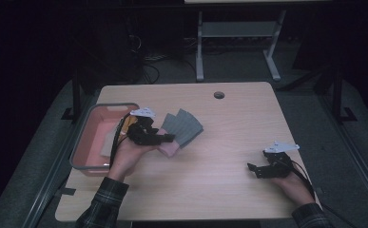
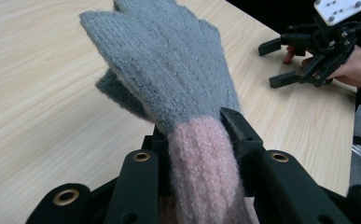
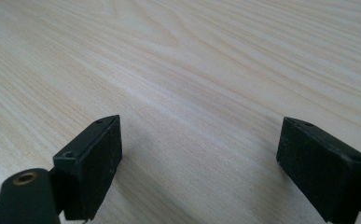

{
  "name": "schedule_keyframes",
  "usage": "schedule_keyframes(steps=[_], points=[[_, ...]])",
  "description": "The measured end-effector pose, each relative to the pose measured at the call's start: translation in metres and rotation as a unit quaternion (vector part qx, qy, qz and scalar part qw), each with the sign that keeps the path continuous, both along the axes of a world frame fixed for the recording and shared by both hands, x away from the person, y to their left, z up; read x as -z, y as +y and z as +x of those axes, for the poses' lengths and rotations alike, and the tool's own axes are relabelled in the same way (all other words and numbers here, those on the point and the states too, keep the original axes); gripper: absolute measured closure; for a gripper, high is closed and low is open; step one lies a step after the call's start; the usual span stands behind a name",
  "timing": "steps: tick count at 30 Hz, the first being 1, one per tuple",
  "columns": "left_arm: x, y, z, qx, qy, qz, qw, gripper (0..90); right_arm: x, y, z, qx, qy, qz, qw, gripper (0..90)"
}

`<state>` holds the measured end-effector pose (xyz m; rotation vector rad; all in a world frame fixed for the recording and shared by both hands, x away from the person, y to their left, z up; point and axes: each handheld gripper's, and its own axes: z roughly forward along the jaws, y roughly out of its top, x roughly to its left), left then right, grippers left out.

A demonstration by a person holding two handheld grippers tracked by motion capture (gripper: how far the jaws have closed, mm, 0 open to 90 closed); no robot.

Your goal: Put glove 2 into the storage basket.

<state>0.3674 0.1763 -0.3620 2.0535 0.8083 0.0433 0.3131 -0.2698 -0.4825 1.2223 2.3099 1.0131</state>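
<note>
- My left gripper (image 1: 165,137) is clamped on a knitted glove (image 1: 184,127), the jaws squeezing its pink cuff (image 2: 201,158) from both sides.
- The glove's long axis runs straight out along the jaws: cuff between the pads, grey palm and fingers (image 2: 164,51) fanning away from me, toward the middle of the table (image 1: 229,156).
- In the high view the glove hangs off the gripper's front, just right of the pink bin (image 1: 84,142) at the table's left edge; I cannot tell whether its fingers touch the wood or float just above it.
- My right gripper (image 1: 259,169) rests low near the table's right front corner, jaws standing wide apart with nothing but bare wood between them.
- The two grippers are well apart; the left one alone has the glove, and the free finger end points roughly across the table, toward the right hand's side.
- I judge the next move turns on that: the grey end is what the right gripper could take.
</note>
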Motion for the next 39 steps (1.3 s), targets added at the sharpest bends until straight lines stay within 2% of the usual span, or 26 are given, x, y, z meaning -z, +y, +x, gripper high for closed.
schedule_keyframes(steps=[7,11,21,28,32,35,39], points=[[-0.007,0.017,0.001,-0.018,-0.008,0.0,0.9998,68.4,0.0,0.0,0.0,0.0,-0.001,0.0,1.0,13.6],[-0.01,0.031,0.002,-0.036,-0.013,0.001,0.9993,68.4,0.0,0.0,0.0,0.001,-0.001,0.001,1.0,13.6],[-0.014,0.061,0.004,-0.069,-0.014,-0.004,0.9975,68.4,0.0,0.0,0.0,0.0,-0.001,0.0,1.0,13.6],[-0.017,0.087,0.004,-0.1,-0.017,-0.005,0.9949,68.4,0.0,0.0,0.0,0.001,-0.001,0.0,1.0,13.6],[-0.017,0.104,0.003,-0.122,-0.018,-0.007,0.9923,68.5,0.0,0.0,0.0,0.001,0.0,0.001,1.0,13.6],[-0.017,0.111,0.003,-0.13,-0.018,-0.007,0.9913,68.5,0.0,0.0,0.0,0.001,0.0,0.001,1.0,13.6],[-0.017,0.13,0.001,-0.152,-0.018,-0.011,0.9882,68.4,0.0,0.0,0.0,0.001,0.0,0.001,1.0,13.6]])
